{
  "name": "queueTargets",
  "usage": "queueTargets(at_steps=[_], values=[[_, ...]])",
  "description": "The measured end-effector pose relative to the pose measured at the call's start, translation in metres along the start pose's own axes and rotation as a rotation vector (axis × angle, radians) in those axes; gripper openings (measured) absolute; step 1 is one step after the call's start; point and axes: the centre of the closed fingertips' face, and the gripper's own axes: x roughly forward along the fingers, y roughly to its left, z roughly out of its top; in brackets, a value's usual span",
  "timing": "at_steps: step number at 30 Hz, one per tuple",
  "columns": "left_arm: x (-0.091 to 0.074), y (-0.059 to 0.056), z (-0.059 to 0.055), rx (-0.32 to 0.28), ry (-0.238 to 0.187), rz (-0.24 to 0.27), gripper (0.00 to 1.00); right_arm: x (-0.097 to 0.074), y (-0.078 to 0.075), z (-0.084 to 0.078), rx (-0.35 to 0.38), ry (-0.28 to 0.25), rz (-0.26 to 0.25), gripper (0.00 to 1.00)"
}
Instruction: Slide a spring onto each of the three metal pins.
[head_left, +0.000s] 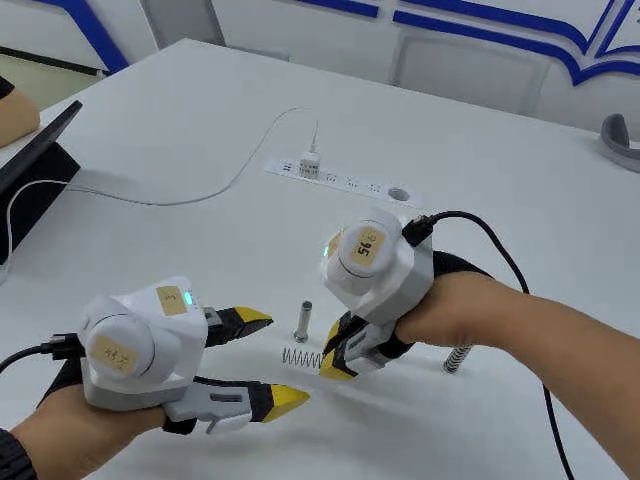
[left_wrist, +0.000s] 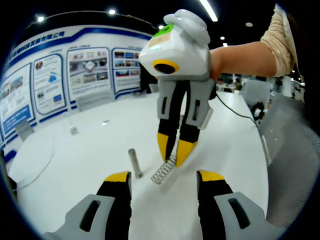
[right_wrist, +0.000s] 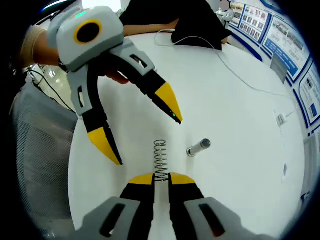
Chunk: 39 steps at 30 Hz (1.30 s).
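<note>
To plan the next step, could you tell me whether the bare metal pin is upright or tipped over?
Upright: the pin stands on end on the table, as the head and left gripper views show.

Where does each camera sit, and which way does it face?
Head view: on the headset, facing forward and down at the white table; shows the left gripper, the right gripper and a forearm.
Left gripper view: on the left gripper, facing along its own open jaws toward the right gripper.
Right gripper view: on the right gripper, facing along its own jaws, shut on the spring, toward the left gripper.
Shared: both gripper views show the spring and the upright pin.
</note>
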Motion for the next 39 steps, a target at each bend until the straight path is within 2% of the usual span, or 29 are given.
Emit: queueTargets(at_steps=[16, 27, 39], values=[[0.012, -0.020, 0.005, 0.091, -0.003, -0.066, 0.33, -0.019, 0.015, -0.004, -0.087, 0.026, 0.022, 0.11], [0.014, -0.025, 0.008, 0.132, -0.014, -0.087, 0.17, -0.021, 0.021, -0.003, -0.123, 0.039, 0.041, 0.11], [0.014, -0.029, 0.006, 0.171, -0.004, -0.100, 0.13, -0.029, 0.023, 0.000, -0.151, 0.053, 0.047, 0.11]])
